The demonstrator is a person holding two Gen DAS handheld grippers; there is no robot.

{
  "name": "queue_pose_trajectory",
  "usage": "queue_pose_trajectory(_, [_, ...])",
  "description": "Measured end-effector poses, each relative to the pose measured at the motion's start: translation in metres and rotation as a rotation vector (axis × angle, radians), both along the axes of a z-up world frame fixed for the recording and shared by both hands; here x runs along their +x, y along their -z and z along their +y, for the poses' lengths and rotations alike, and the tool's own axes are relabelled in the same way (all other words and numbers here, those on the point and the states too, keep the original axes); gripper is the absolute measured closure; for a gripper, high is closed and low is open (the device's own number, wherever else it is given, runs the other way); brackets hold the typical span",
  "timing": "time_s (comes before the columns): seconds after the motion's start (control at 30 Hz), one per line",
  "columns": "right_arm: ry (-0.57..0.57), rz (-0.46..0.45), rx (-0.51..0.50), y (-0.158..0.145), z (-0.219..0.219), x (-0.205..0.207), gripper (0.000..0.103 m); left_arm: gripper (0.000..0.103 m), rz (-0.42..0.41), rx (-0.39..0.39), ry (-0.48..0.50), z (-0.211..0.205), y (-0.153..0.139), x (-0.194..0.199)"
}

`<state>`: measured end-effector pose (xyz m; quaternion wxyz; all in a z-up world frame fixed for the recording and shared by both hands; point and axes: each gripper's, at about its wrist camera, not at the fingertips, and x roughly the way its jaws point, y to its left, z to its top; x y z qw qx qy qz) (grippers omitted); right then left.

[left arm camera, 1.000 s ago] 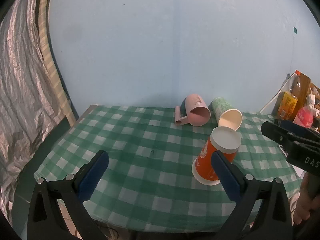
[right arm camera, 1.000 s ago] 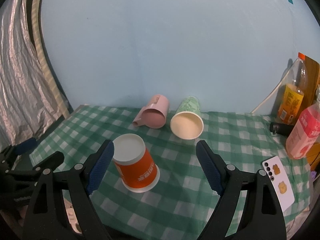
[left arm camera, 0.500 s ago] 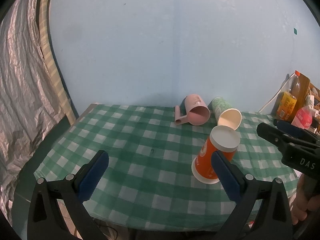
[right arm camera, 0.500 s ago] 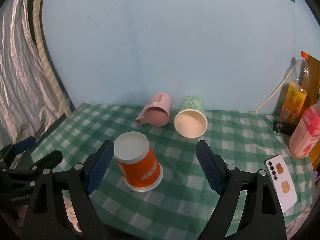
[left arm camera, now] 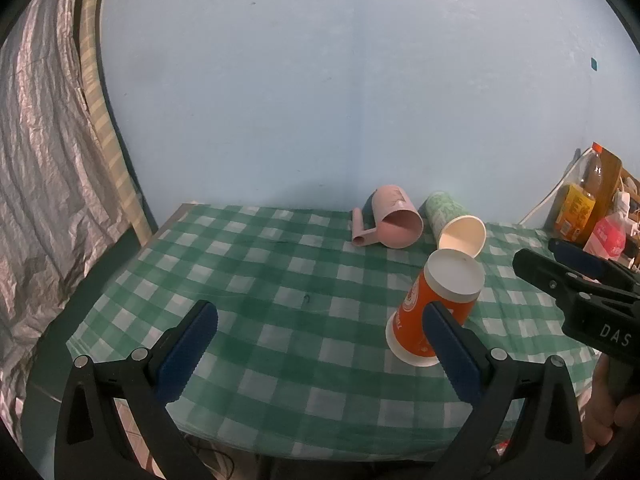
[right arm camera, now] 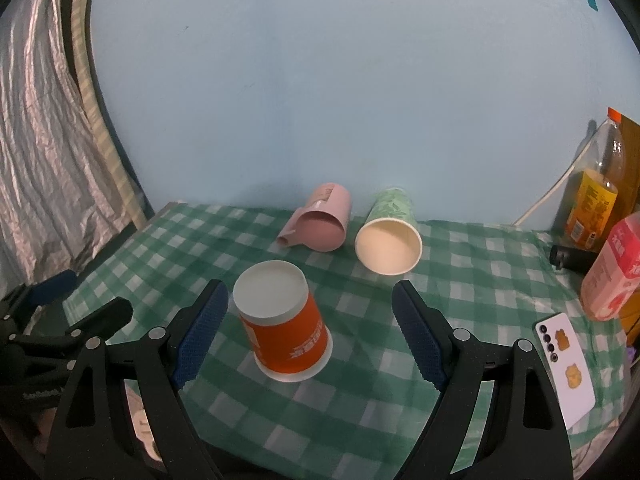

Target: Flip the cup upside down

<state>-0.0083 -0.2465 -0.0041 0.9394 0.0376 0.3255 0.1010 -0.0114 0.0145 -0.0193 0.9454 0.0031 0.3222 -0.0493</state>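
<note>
An orange paper cup [left arm camera: 434,308] [right arm camera: 284,330] stands upside down on the green checked tablecloth [left arm camera: 280,280], white base up. A pink mug [left arm camera: 390,222] [right arm camera: 320,224] and a green paper cup [left arm camera: 452,224] [right arm camera: 390,236] lie on their sides behind it, mouths toward me. My left gripper [left arm camera: 320,344] is open and empty near the table's front edge; its right finger overlaps the orange cup. My right gripper [right arm camera: 310,328] is open and empty, held back above the front edge, with the orange cup between its fingers in view. It also shows in the left wrist view [left arm camera: 576,280].
Bottles [right arm camera: 592,204] and a pink carton [right arm camera: 612,272] stand at the right edge. A white phone [right arm camera: 566,364] lies at the front right. A silver curtain [left arm camera: 44,184] hangs on the left. A blue wall stands behind the table.
Both grippers have drawn back and up slightly from the table; the orange cup stays upside down where it stood. The right gripper reaches a little further left in the left wrist view.
</note>
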Motion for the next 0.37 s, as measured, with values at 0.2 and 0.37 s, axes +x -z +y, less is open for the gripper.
queue_pose_trajectory(0.2, [0.001,0.001,0.0,0.0002,-0.0004,0.0005,0.019,0.0,0.014,-0.013,0.0,0.0014,0.002,0.0031])
queue_pose_trajectory(0.37, [0.001,0.0,0.001,0.0002,-0.0009,0.0012,0.019,0.0,0.014,-0.007,-0.007,0.0003,0.002,0.0055])
